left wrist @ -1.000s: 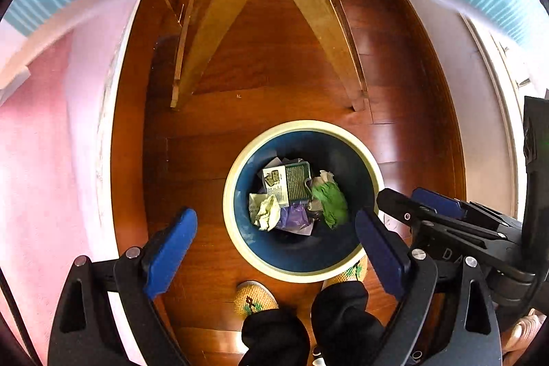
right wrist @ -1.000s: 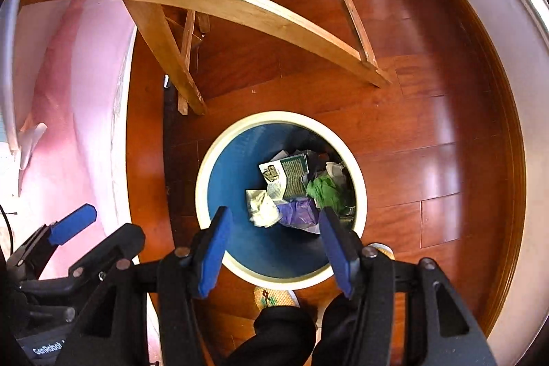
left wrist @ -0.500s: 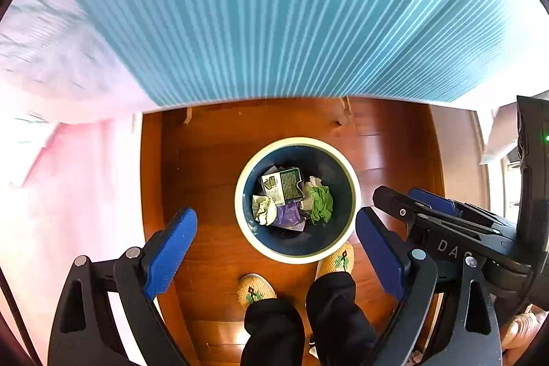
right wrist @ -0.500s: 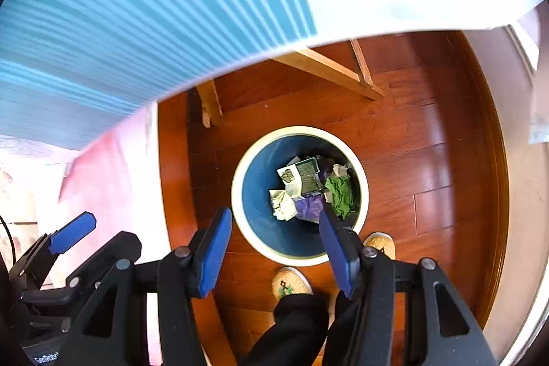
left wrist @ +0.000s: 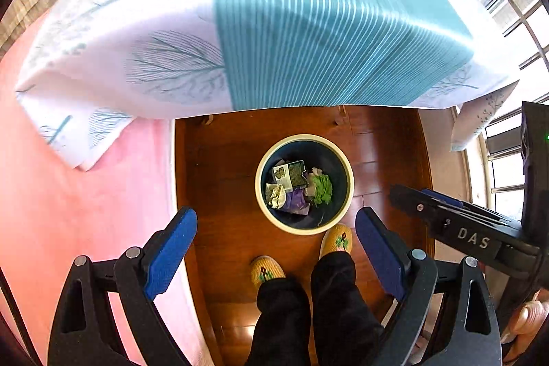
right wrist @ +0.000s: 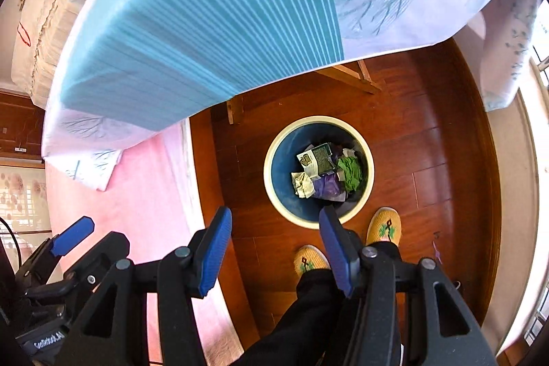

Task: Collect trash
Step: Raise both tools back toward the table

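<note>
So the trash sits in the round dark-blue bin with the cream rim [left wrist: 346,167], centre of both frames on the glossy red-brown wood floor [left wrist: 223,167]. Inside: a crumpled green wad [left wrist: 322,188], a purple wrapper [left wrist: 298,200], a printed card packet [left wrist: 291,174], a pale paper ball [left wrist: 275,194]. All looks light and squashy, so I'd pinch a raised fold. The left tongs [left wrist: 276,251] and right tongs [right wrist: 274,251] both stand apart, empty. The teal-striped tablecloth surface [left wrist: 308,23] fills the top.
</note>
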`<state>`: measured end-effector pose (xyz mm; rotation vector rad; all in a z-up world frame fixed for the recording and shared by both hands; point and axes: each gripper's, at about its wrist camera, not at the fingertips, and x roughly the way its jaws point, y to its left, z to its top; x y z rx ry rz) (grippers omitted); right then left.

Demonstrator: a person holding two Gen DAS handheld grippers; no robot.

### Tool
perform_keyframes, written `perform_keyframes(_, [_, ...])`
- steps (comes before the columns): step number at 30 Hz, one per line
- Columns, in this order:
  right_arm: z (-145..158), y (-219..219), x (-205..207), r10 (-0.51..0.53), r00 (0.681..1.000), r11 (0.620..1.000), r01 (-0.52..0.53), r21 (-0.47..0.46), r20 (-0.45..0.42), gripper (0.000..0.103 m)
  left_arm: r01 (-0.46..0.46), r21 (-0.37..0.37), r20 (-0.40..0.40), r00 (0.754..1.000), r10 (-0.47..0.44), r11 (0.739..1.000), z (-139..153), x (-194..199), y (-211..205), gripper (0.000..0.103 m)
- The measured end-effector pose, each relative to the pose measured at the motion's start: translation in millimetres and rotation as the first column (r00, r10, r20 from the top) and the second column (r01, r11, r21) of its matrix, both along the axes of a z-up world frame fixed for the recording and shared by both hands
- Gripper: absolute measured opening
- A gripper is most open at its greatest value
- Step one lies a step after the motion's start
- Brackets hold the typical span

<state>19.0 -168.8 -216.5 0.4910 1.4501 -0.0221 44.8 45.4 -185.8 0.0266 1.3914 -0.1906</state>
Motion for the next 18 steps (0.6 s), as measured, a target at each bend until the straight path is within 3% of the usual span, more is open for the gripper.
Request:
perform_keyframes(5, [44.7,7.6,-9.8,0.038,0.999,0.999,-0.037,-0.036,0.024,0.054,0.016,-0.003,0.04,0.999,-0.016,1.0,45.1,-7.5,11.8,0.093])
perform_keyframes(10, [93.6,15.0,-12.7,0.09,0.993,0.992,-0.083,-0.096,0.073,0.054,0.03,-0.009,0.127,0.991,-0.029,1.0,97.3,-11.0,19.9,0.093])
perform_keyframes(18, [179.7,15.0,0.6,0.121,0.964,0.972,-0.067,-0.224,0.236,0.054,0.076,-0.012,0.329,0.942,-0.068,0.997,186.4,4.7,23.2,0.093])
